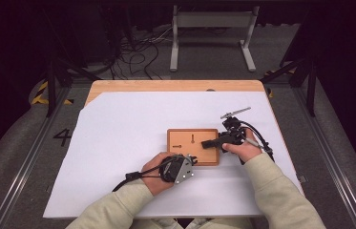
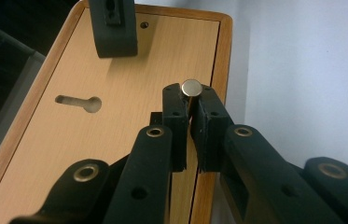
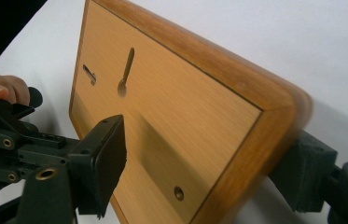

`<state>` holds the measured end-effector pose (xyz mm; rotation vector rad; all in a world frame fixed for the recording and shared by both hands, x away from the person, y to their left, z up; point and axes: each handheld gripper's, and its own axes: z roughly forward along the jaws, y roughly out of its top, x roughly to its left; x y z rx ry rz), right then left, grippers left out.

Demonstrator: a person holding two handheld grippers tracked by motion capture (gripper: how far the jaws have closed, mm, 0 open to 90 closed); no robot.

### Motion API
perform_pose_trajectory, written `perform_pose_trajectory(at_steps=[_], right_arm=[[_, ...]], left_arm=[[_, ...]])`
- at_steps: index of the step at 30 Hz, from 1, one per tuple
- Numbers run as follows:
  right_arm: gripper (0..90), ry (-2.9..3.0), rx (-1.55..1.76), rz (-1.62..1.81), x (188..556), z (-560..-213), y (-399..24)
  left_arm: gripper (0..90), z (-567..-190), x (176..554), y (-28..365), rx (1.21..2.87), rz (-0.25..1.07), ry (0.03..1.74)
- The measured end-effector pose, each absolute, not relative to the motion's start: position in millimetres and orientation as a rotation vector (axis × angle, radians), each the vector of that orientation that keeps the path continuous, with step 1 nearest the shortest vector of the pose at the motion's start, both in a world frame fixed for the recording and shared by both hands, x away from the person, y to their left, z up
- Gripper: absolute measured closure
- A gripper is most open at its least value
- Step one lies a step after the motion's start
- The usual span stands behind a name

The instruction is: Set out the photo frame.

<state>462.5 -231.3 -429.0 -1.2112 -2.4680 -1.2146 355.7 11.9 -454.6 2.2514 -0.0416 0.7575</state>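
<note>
We are observing a white-covered surface (image 1: 118, 143) carrying a wooden board (image 1: 180, 136) just right of centre, lying flat. At the left, the left tongs (image 1: 191, 159) are sitting at the board's near edge, clenched on a small metal pin (image 2: 191, 87); in the left gripper view the pin's round bright head is standing just above the two pads, over the board close to its rim. We are noting two keyhole-shaped slots (image 1: 192, 139) cut into the board's face, near its left end. Moving right, the right tongs (image 1: 210, 143) are reaching in over the board's right edge, released and straddling that edge: in the right gripper view one pad (image 3: 106, 163) is hovering above the board's face and the other is lying outside the rim, and neither is pressing on the wood.
</note>
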Motion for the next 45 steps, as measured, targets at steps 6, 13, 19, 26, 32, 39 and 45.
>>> perform_pose_trajectory(at_steps=[6,13,19,26,32,39,45], right_arm=[[33.2,-2.423,-1.197,-1.211,467,-436,-231],[40.4,-2.383,-1.164,-1.211,469,-434,-237],[42.4,-2.388,-1.136,-1.212,469,-432,-239],[43.8,-2.433,-1.101,-1.216,465,-427,-239],[45.8,-2.542,-1.021,-1.229,456,-418,-237],[48.1,-2.641,-0.924,-1.262,444,-412,-238],[51.1,-2.778,-0.79,-1.251,430,-402,-236]], left_arm=[[84.3,-454,356,12,2.257,0.753,-0.043],[83.8,-453,355,12,2.266,0.736,-0.032],[78.0,-446,357,19,2.263,0.599,0.047],[62.7,-433,352,42,2.202,0.403,0.134],[59.8,-417,353,71,2.109,0.254,0.228],[59.8,-413,357,102,2.06,0.292,0.323],[60.2,-412,369,141,1.964,0.286,0.472]])
